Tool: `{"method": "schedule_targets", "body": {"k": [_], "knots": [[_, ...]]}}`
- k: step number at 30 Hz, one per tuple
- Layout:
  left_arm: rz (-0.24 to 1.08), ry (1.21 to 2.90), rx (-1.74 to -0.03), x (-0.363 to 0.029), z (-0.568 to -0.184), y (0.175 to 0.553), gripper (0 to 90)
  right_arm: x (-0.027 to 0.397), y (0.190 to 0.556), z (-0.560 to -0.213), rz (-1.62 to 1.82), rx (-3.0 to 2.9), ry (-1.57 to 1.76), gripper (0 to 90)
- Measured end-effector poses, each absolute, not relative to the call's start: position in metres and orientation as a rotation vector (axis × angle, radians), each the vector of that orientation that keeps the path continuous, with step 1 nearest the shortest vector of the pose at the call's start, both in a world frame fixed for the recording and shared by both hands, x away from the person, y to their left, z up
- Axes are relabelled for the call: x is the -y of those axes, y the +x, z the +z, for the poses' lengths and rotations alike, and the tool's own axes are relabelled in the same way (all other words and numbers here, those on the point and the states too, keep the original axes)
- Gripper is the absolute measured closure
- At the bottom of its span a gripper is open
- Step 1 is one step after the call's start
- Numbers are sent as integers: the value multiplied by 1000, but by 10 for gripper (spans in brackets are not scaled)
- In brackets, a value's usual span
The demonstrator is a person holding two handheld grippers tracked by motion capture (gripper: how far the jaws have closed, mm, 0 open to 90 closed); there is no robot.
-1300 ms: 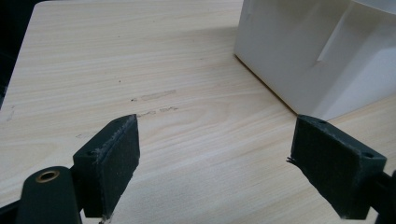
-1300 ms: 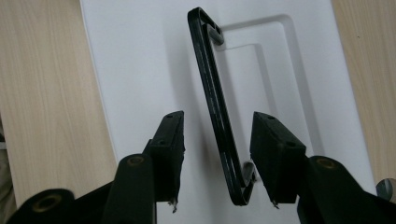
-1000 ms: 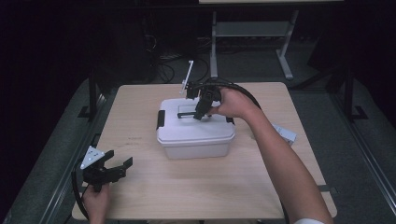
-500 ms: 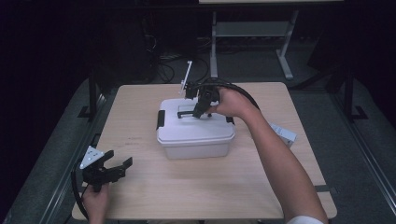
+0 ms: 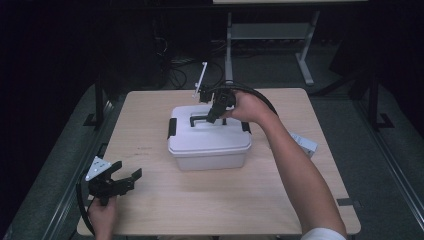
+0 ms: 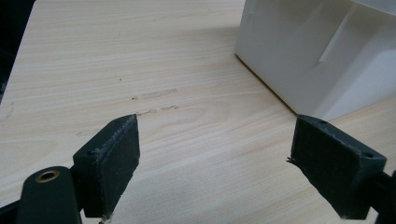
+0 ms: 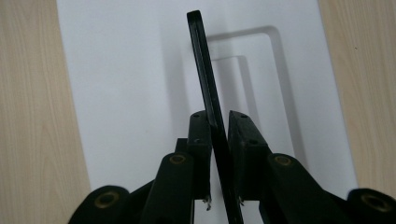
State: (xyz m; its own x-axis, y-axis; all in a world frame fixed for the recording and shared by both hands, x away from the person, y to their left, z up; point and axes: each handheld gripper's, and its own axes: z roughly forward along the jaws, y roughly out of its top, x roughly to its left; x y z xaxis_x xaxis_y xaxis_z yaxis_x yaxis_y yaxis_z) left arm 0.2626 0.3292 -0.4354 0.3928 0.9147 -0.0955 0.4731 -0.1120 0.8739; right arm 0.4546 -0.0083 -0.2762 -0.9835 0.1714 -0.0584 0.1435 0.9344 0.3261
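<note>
Since a second ago the right gripper (image 7: pixel 218 140) jaws have just been closing and now clamp the black handle (image 7: pixel 205 79) atop the white storage box (image 5: pixel 209 142) mid-table, so I'd lift straight up, slowly; left gripper (image 6: pixel 215 158) idles wide open.

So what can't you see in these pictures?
- Inside of the white box: hidden in the high view by its closed lid.
- Far latch of the box: partly covered by the hand holding the right gripper.
- Black handle: its lower end runs off the bottom edge of the right gripper view, between the pads.
- Small pale thing at the table's right edge: too small, partly behind the forearm.
</note>
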Motion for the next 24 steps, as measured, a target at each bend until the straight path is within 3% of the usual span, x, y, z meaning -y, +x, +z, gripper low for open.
{"method": "schedule_targets", "body": {"k": [24], "knots": [[604, 1740, -1223, -330, -436, 263, 149, 9, 458, -276, 528, -3024, 226, 833]]}}
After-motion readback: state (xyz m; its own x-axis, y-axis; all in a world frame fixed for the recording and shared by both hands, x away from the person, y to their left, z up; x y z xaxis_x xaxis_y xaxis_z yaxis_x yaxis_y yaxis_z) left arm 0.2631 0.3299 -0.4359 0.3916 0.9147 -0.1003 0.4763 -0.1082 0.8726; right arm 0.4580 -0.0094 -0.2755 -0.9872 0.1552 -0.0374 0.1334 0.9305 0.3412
